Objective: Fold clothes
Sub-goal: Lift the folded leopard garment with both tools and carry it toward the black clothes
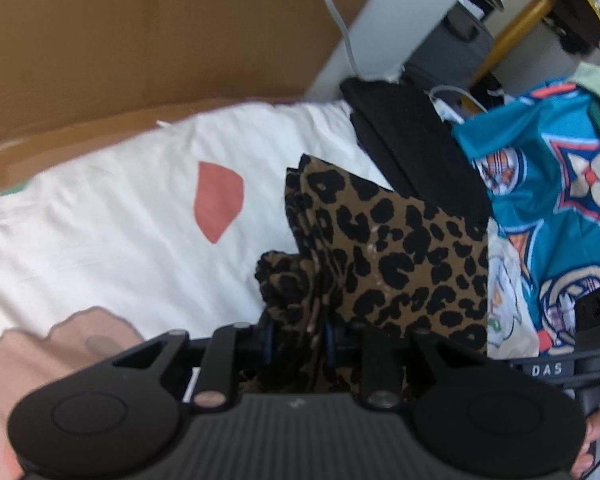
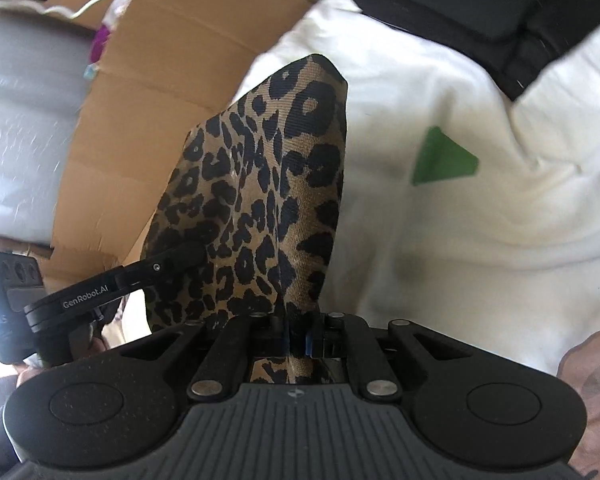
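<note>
While both grippers have hold of the same leopard-print garment (image 1: pixel 400 256), it hangs clear above the white bedsheet (image 1: pixel 112 216) and is already gathered into several layers, so the fold on this piece looks partly made rather than finished. The left gripper (image 1: pixel 298 340) has its fingers drawn in around a thick bunch of the leopard cloth, with a crumpled knot of fabric standing just above them; the right gripper (image 2: pixel 298 334) is closed almost to nothing on a thin edge of the same cloth, which rises from it in a tall doubled panel with a crisp corner at the top. Relative to the bedsheet, the garment is lifted off it, not laid flat, so it has yet to be set down as a tidy folded piece. At the far edge of the bedsheet sits a dark black item (image 1: pixel 416 148), seemingly fabric; whether it is folded I cannot tell. Off the bedsheet's side nearest the left gripper's outer edge, a teal patterned garment (image 1: pixel 540 200) lies rumpled and spread, so by my reading more clothes are left. A brown cardboard sheet (image 1: pixel 140 40) stands beyond the bedsheet. My judgement: mid-way on this piece, with squaring and laying down still open.
</note>
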Demonstrator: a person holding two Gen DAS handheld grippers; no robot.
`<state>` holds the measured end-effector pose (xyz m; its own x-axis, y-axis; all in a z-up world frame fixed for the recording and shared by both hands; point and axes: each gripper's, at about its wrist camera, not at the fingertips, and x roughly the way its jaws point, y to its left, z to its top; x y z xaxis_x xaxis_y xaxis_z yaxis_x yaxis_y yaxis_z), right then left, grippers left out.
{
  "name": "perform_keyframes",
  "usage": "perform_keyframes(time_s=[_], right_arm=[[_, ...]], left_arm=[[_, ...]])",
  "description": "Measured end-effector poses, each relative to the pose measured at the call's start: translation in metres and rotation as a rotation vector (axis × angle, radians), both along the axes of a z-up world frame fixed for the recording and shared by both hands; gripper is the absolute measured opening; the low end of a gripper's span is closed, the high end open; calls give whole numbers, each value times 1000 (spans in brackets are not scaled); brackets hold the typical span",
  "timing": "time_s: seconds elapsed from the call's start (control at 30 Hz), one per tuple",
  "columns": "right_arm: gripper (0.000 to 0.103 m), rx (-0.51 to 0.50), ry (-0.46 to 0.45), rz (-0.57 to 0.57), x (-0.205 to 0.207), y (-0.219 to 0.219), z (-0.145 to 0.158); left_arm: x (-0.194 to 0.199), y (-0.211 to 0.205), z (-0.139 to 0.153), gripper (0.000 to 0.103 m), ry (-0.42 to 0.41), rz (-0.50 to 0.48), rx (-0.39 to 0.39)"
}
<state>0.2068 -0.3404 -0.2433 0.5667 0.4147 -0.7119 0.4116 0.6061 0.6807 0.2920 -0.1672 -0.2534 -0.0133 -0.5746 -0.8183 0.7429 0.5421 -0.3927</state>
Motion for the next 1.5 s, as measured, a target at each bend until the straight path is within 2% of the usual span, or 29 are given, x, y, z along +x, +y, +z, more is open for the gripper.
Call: perform_keyframes(time_s=[0.1, 0.33, 0.6, 0.77, 1.03, 1.3, 1.4, 1.5], right_arm=[[4, -39, -26, 43, 0, 6, 26], [4, -204, -126, 197, -3, 19, 105], [4, -293, -232, 255, -19, 25, 210], [4, -352, -295, 299, -39, 33, 275], [4, -436, -397, 335, -74, 50, 347], [5, -514, -560, 385, -118, 50, 383], [5, -559, -609, 405, -130, 42, 383], [5, -538, -629, 393, -135, 28, 383]], left_arm=[[-9, 13, 26, 24, -27, 51, -8], [-39, 37, 94, 23, -124, 136, -47], [-79, 69, 193, 23, -204, 270, -152], [-109, 81, 249, 23, -260, 340, -173], [-159, 92, 325, 23, -358, 406, -209], [-221, 98, 376, 23, -469, 467, -233], [-240, 93, 383, 23, -501, 466, -236], [-255, 87, 384, 23, -527, 468, -234]])
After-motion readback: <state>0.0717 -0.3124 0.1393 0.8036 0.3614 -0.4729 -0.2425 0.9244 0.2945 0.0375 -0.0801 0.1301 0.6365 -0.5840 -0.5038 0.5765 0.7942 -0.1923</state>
